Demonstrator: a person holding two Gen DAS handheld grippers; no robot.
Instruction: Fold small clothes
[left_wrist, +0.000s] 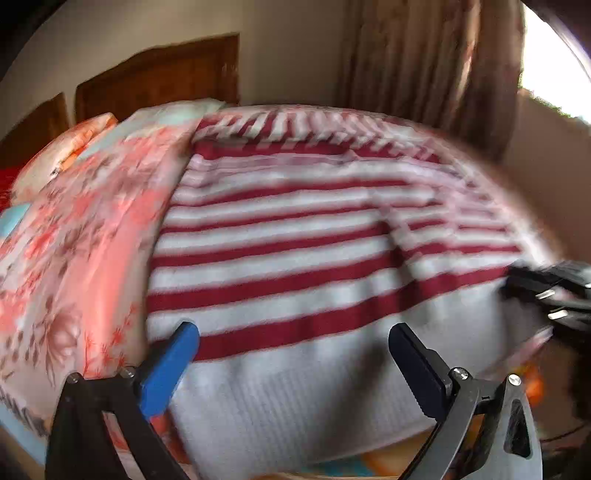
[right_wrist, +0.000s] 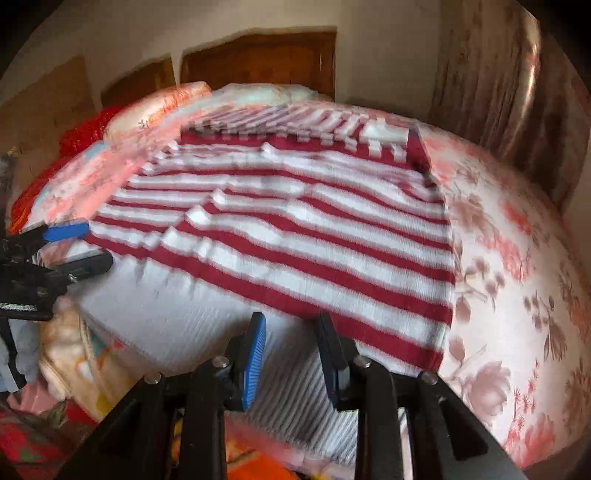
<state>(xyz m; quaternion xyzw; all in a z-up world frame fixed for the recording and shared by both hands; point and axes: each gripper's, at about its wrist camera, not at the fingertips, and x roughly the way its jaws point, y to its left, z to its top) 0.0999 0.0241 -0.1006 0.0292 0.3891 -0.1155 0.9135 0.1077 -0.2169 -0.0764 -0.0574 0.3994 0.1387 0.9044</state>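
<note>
A red and white striped sweater (left_wrist: 280, 236) lies flat on the floral bedspread (left_wrist: 74, 236), its plain white ribbed hem (left_wrist: 295, 398) towards me. My left gripper (left_wrist: 293, 330) is open wide over the hem's left part, with nothing pinched between its blue and black pads. In the right wrist view the sweater (right_wrist: 295, 229) has a sleeve folded across it. There my right gripper (right_wrist: 291, 319) hangs over the hem's right part with its jaws partly apart. Ribbed fabric shows in the gap, not visibly pinched. Each gripper also appears in the other's view: the right gripper (left_wrist: 532, 291) and the left gripper (right_wrist: 98, 243).
A wooden headboard (right_wrist: 258, 55) and pillows (right_wrist: 162, 103) stand at the far end of the bed. Brown curtains (left_wrist: 424, 55) hang at the right by a bright window. Red cloth (right_wrist: 81, 129) and a colourful blanket (right_wrist: 85, 354) lie at the left and near edges.
</note>
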